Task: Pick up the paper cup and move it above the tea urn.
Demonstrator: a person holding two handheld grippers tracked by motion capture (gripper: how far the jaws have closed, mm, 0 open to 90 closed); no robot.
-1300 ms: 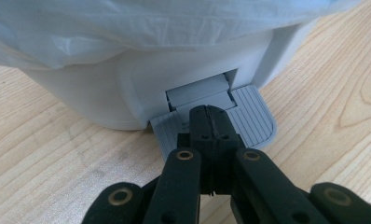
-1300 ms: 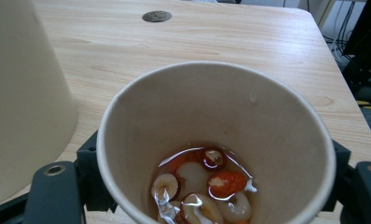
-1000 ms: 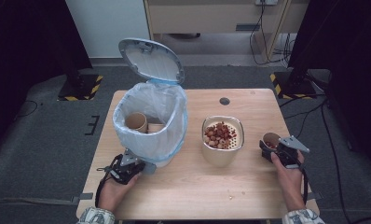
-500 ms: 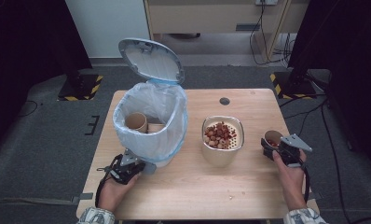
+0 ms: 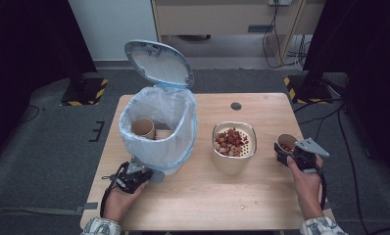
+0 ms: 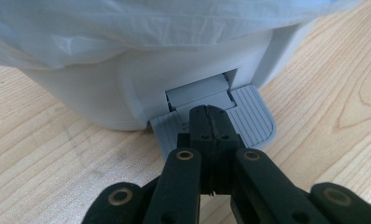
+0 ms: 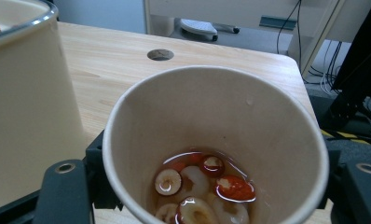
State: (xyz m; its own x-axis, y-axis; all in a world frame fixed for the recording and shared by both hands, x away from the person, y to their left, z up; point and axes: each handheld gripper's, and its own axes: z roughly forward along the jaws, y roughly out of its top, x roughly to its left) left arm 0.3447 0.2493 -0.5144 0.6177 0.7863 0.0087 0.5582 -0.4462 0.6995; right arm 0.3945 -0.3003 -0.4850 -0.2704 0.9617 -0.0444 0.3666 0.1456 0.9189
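My left tool [image 5: 133, 175] is shut tight with nothing in it. Its tip presses down on the grey pedal [image 6: 249, 123] of the white bin [image 5: 158, 128]. That holds the lid [image 5: 158, 62] up and open. Inside the bin bag I see a paper cup [image 5: 143, 128] already lying there.

My right tool [image 5: 290, 154] is clamped around another cup [image 7: 216, 140]. Its jaws have just been closing, and the cup sits between them now. The cup is right in front of this tool, with its open top up. At the bottom there is a little juice and some red and white fruit bits [image 7: 202, 189]. Just to the side of this tool stands the cream bowl with holes [image 5: 234, 147], full of the same fruit bits. The bin is well beyond that bowl, across the tabletop [image 5: 261, 205].

I think the step now is to lift this cup and bring it over to the bowl or bin. To do it well I should keep the cup level so the juice does not spill. I should squeeze softly, since paper bends. My left tool must keep pushing the pedal, or the lid may drop. I should lift high enough to pass over the bowl rim.
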